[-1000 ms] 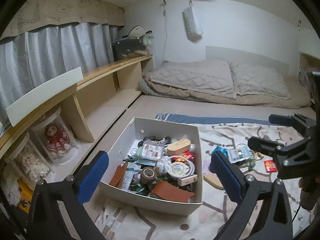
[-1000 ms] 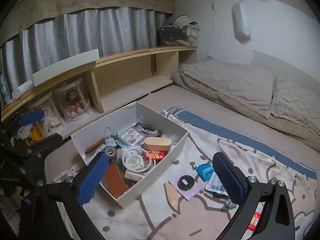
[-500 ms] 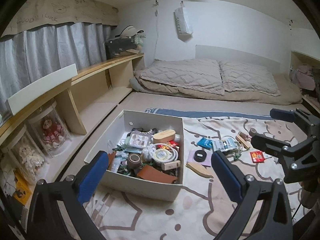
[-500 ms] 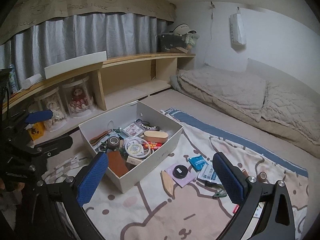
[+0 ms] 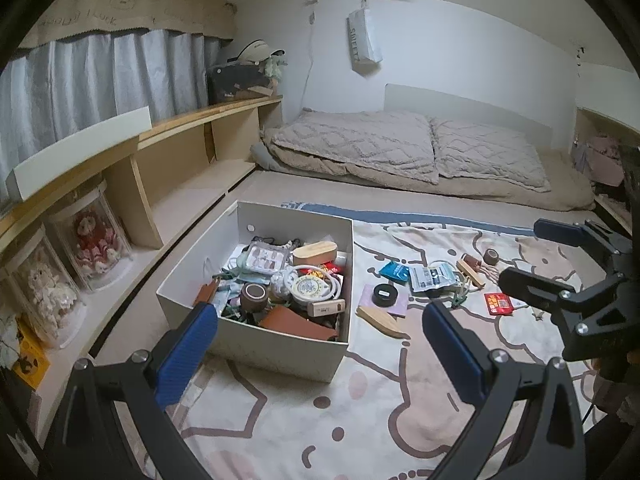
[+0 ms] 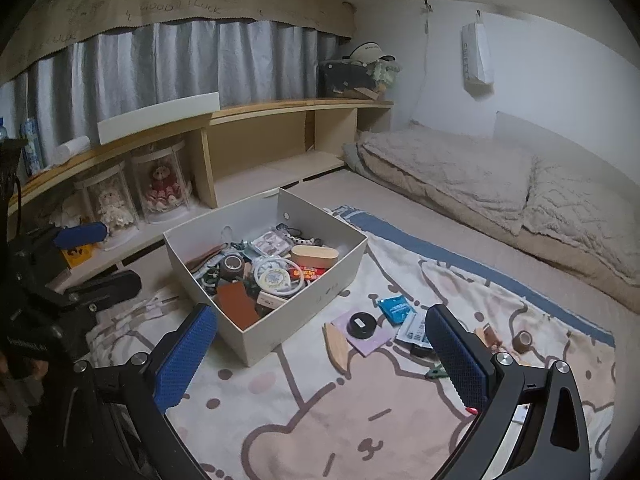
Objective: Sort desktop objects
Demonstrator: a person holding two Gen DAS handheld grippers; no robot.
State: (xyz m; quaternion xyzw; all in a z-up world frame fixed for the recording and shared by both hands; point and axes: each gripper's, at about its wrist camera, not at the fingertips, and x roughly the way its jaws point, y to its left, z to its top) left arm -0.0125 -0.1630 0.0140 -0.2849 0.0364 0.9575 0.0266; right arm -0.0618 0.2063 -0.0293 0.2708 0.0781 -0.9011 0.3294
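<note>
1. Left gripper (image 5: 320,348) is hanging above the blanket (image 5: 360,420) with its blue pads spread wide and nothing between them. It is sitting high and back, likely so the camera takes in both the box and the loose items.
2. Right gripper (image 6: 320,344) is doing the same: jaws apart, empty, hovering well above the blanket and touching nothing. In the left wrist view it is showing at the right edge, over the scatter.
3. White box (image 5: 280,344) is standing open-topped on the blanket's left part and acting as the collection bin. It is already holding a heap: tape roll (image 5: 253,296), round white tin (image 5: 308,289), wooden case (image 5: 315,249), brown leather piece (image 5: 296,322).
4. Unsorted items are lying on the blanket just right of the box: wooden blade-shaped piece (image 5: 380,320), black round disc (image 5: 383,294) resting on a purple card (image 5: 396,307), blue packet (image 5: 394,271), clear pouch (image 5: 434,278), red packet (image 5: 498,304), small brown roll (image 5: 491,257).
5. These are lying flat and mostly apart from each other, so each looks pickable singly. The disc on the card is the exception; those two are touching.
6. Judgement: the job is partway through, with the box well filled and a handful left. Both grippers are sitting between picks, spread ready for a descent.
7. Nearest candidates for the right gripper look like the wooden piece or the disc. Flat items on soft fabric are risking a pinch of blanket along with them.
</note>
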